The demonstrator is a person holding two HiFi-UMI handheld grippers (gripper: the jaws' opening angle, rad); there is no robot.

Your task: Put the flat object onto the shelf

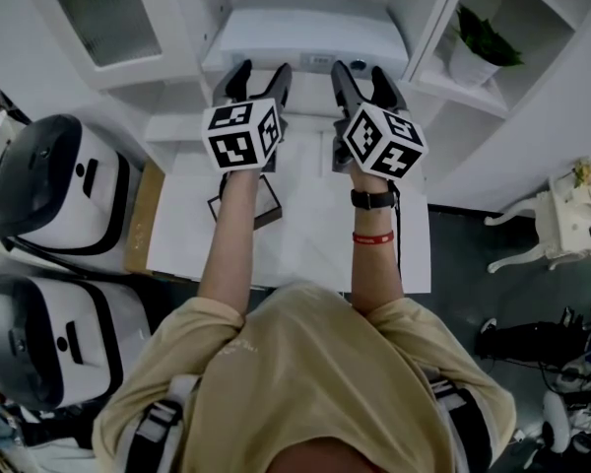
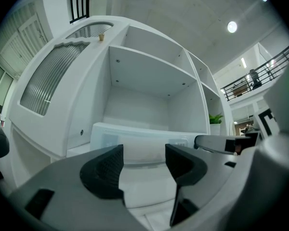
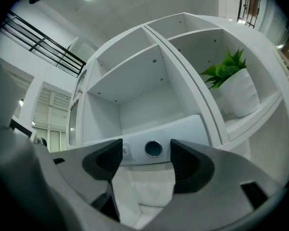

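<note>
A flat white slab-like box (image 1: 310, 37) with a round dark spot on its front (image 3: 153, 148) lies in the middle compartment of the white shelf unit (image 1: 428, 82). In the left gripper view the box (image 2: 139, 141) shows just beyond the jaws. My left gripper (image 1: 261, 75) (image 2: 144, 165) and right gripper (image 1: 362, 75) (image 3: 146, 160) hover side by side over the white table (image 1: 305, 235), pointing at the box. Both are open with nothing between the jaws. A thin dark-framed flat sheet (image 1: 269, 207) lies on the table, partly hidden under the left forearm.
A potted plant (image 1: 478, 52) (image 3: 233, 88) stands in the right shelf compartment. A ribbed-glass cabinet door (image 1: 103, 13) (image 2: 50, 76) is at the left. Two white-and-black rounded machines (image 1: 49, 185) (image 1: 39, 333) sit left of the table. A white chair (image 1: 561, 215) is at the right.
</note>
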